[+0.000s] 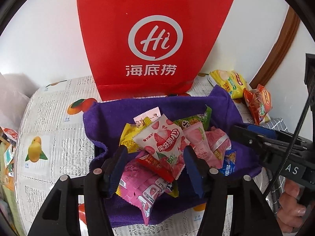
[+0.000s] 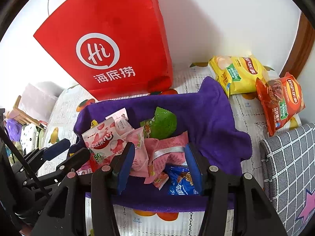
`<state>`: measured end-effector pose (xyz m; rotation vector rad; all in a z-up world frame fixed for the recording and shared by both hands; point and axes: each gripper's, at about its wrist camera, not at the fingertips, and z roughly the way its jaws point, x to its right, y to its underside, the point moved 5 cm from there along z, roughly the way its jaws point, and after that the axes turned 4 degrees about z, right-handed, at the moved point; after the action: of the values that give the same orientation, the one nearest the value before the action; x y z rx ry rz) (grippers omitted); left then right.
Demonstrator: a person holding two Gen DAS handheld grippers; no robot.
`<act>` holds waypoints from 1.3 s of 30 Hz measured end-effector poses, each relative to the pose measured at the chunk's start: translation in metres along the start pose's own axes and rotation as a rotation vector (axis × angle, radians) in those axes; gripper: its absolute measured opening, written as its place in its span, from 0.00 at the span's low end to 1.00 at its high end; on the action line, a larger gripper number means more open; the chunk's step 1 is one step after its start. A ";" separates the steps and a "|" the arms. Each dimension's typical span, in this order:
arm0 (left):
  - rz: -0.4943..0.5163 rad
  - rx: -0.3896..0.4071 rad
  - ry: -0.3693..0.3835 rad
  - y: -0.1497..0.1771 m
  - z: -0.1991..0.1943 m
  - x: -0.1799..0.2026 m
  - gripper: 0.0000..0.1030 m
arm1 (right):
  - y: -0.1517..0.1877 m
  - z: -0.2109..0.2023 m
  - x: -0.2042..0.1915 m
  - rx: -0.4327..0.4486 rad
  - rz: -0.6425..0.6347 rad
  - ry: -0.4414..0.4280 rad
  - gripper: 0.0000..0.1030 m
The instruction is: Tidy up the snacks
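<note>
we see a heap of small snack packets (image 1: 167, 147) piled on a purple towel (image 1: 220, 106) spread over the fruit-print surface (image 1: 49, 118). the left hand-held gripper (image 1: 155, 169) hangs over the near left of the heap, fingers apart, a white strawberry packet (image 1: 163, 137) lying loose between them. the right hand-held gripper (image 2: 159, 169) stands apart around a pink packet (image 2: 169, 151), whether it presses we cannot tell. far behind stands a red paper bag (image 1: 153, 39); to the far right lie a yellow chip bag (image 2: 236, 74) and an orange chip bag (image 2: 281, 102).

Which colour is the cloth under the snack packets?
Purple cloth, clearest in the right wrist view.
</note>
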<state>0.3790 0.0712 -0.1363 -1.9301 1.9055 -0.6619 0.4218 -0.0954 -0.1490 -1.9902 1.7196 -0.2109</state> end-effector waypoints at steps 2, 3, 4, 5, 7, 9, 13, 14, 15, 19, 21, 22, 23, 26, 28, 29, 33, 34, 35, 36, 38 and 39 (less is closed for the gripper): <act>-0.007 -0.001 0.002 0.000 0.001 -0.001 0.56 | 0.000 -0.004 0.000 0.011 -0.003 0.003 0.51; -0.010 -0.004 0.000 0.000 0.001 -0.001 0.56 | -0.001 -0.007 -0.001 0.018 -0.004 0.004 0.51; -0.012 -0.007 -0.004 0.000 0.001 -0.002 0.56 | -0.001 -0.010 -0.001 0.026 -0.005 0.005 0.51; -0.012 -0.006 -0.007 0.000 0.000 -0.002 0.56 | -0.002 -0.014 -0.001 0.039 -0.008 0.005 0.51; -0.011 -0.005 -0.007 0.000 -0.001 -0.002 0.57 | -0.002 -0.023 -0.002 0.075 -0.019 0.014 0.55; -0.009 -0.004 -0.008 -0.001 -0.004 -0.002 0.58 | -0.002 -0.033 -0.003 0.121 -0.027 0.027 0.65; -0.004 0.027 -0.022 -0.003 -0.018 -0.002 0.65 | 0.006 -0.050 -0.008 0.170 -0.023 0.017 0.72; 0.001 0.033 -0.033 -0.003 -0.022 -0.001 0.65 | 0.012 -0.057 -0.009 0.193 -0.022 0.013 0.75; 0.006 0.044 -0.047 -0.004 -0.028 0.000 0.65 | 0.016 -0.062 -0.010 0.207 -0.033 0.015 0.76; 0.023 0.101 -0.064 -0.005 -0.057 0.005 0.71 | 0.042 -0.079 -0.018 0.208 -0.101 0.057 0.81; 0.045 0.129 -0.062 -0.002 -0.073 0.012 0.72 | 0.059 -0.092 -0.019 0.206 -0.115 0.077 0.84; 0.056 0.142 -0.064 0.001 -0.081 0.015 0.73 | 0.067 -0.098 -0.018 0.207 -0.115 0.085 0.85; 0.065 0.158 -0.064 0.009 -0.092 0.019 0.75 | 0.075 -0.104 -0.018 0.209 -0.114 0.094 0.85; 0.061 0.174 -0.043 0.032 -0.115 0.026 0.78 | 0.104 -0.124 -0.011 0.210 -0.091 0.160 0.85; 0.063 0.185 -0.031 0.047 -0.131 0.031 0.79 | 0.122 -0.137 -0.009 0.219 -0.078 0.173 0.85; 0.067 0.200 -0.034 0.056 -0.142 0.032 0.82 | 0.133 -0.143 -0.007 0.216 -0.063 0.171 0.85; 0.097 0.260 -0.051 0.085 -0.184 0.043 0.94 | 0.167 -0.174 -0.007 0.247 -0.017 0.143 0.85; 0.106 0.272 -0.055 0.093 -0.194 0.046 0.95 | 0.174 -0.183 -0.008 0.268 -0.022 0.153 0.88; 0.108 0.281 -0.061 0.099 -0.201 0.048 0.96 | 0.181 -0.193 -0.011 0.295 -0.031 0.170 0.93; 0.109 0.290 -0.068 0.106 -0.208 0.050 0.96 | 0.187 -0.200 -0.013 0.315 -0.037 0.179 0.96; 0.123 0.298 -0.076 0.122 -0.222 0.057 1.00 | 0.200 -0.216 -0.016 0.354 -0.053 0.187 1.00; 0.132 0.300 -0.078 0.130 -0.227 0.060 1.00 | 0.208 -0.223 -0.018 0.356 -0.056 0.187 1.00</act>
<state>0.1450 0.0241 -0.0143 -1.6081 1.7543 -0.7710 0.1393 -0.1541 -0.0485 -1.7994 1.6020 -0.6914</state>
